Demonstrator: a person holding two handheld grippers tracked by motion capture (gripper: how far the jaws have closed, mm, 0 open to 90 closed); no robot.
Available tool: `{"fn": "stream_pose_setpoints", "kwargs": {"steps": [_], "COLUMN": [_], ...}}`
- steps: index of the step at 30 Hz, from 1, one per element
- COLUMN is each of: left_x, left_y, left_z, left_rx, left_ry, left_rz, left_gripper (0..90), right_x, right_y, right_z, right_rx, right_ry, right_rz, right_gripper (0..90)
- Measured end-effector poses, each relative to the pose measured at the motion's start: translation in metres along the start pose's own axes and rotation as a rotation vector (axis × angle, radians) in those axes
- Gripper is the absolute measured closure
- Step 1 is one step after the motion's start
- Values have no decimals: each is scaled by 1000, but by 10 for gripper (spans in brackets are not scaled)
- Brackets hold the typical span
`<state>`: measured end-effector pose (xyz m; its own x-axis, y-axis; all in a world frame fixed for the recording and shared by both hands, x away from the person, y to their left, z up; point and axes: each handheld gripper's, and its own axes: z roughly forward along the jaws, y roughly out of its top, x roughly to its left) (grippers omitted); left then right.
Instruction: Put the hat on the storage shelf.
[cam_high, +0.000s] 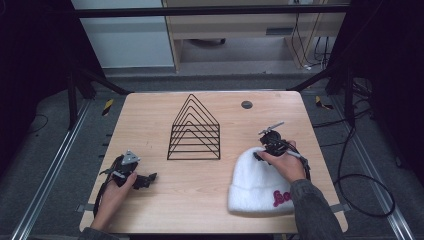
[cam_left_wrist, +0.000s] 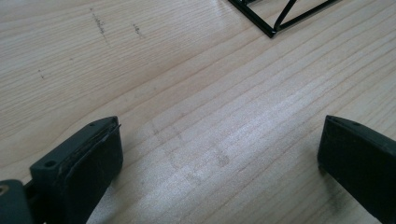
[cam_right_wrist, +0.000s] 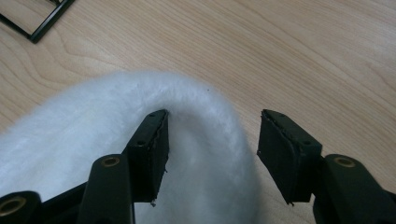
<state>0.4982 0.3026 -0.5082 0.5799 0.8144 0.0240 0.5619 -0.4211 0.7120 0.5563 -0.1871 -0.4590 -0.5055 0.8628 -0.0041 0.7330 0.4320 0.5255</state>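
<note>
Right gripper view: R gripper (cam_right_wrist: 212, 140) jaws straddling white beanie (cam_right_wrist: 93, 135) edge, maybe touching.

A black wire rack with pointed triangle loops (cam_high: 194, 131) stands in the middle of the light wooden counter (cam_high: 150, 112) and blocks the way across. A fluffy white woolly hat (cam_high: 257, 182) fills the near right. Near the middle, the wood is bare.

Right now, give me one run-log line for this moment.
right gripper: open, fingers astride white beanie crown | left gripper: open, over bare table | wire rack: untouched
</note>
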Motion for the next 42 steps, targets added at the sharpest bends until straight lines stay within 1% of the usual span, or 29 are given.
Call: {"fn": "stream_pose_setpoints", "kwargs": {"steps": [1,6,10,11,13,15,16,20,21,22,25,26,27,29,31,36,37,38,39,42], "left_x": [0,0,0,0,0,0,0,0,0,0,0,0,0,0,0,0,1,1,1,1], "left_y": [0,0,0,0,0,0,0,0,0,0,0,0,0,0,0,0,0,0,0,0], "left_z": [0,0,0,0,0,0,0,0,0,0,0,0,0,0,0,0,0,0,0,0], "left_rx": [0,0,1,1,1,0,0,0,1,0,0,0,0,0,0,1,2,2,2,2], "left_ry": [0,0,0,0,0,0,0,0,0,-1,0,0,0,0,0,0,-3,-3,-3,-4], "left_rz": [0,0,0,0,0,1,1,0,1,0,1,1,0,0,1,2,5,5,5,5], "left_gripper": [0,0,0,0,0,0,0,0,0,0,0,0,0,0,0,0,0,0,0,0], "right_x": [0,-2,0,0,0,1,0,2,2,4,7,7,10,13,15,17,17,17,19,20], "right_y": [0,1,1,1,1,1,0,-1,-1,-2,-5,-5,-9,-13,-16,-24,-25,-25,-27,-28], "right_z": [0,8,10,10,10,8,7,-5,-10,-16,-33,-33,-45,-55,-65,-82,-86,-86,-94,-106], "right_rx": [1,22,38,38,40,30,25,-27,-47,-73,-143,-143,-185,-233,-274,-337,-349,-349,-372,-404], "right_ry": [5,26,51,51,62,72,74,76,76,84,86,86,89,89,77,63,64,64,65,61], "right_rz": [9,12,12,12,9,-3,-3,-16,-20,-15,-30,-30,-34,-43,-44,-30,-34,-34,-43,-53], "right_gripper": [438,473,589,589,659,780,798,824,827,827,830,830,831,833,834,836,836,836,836,837]}}
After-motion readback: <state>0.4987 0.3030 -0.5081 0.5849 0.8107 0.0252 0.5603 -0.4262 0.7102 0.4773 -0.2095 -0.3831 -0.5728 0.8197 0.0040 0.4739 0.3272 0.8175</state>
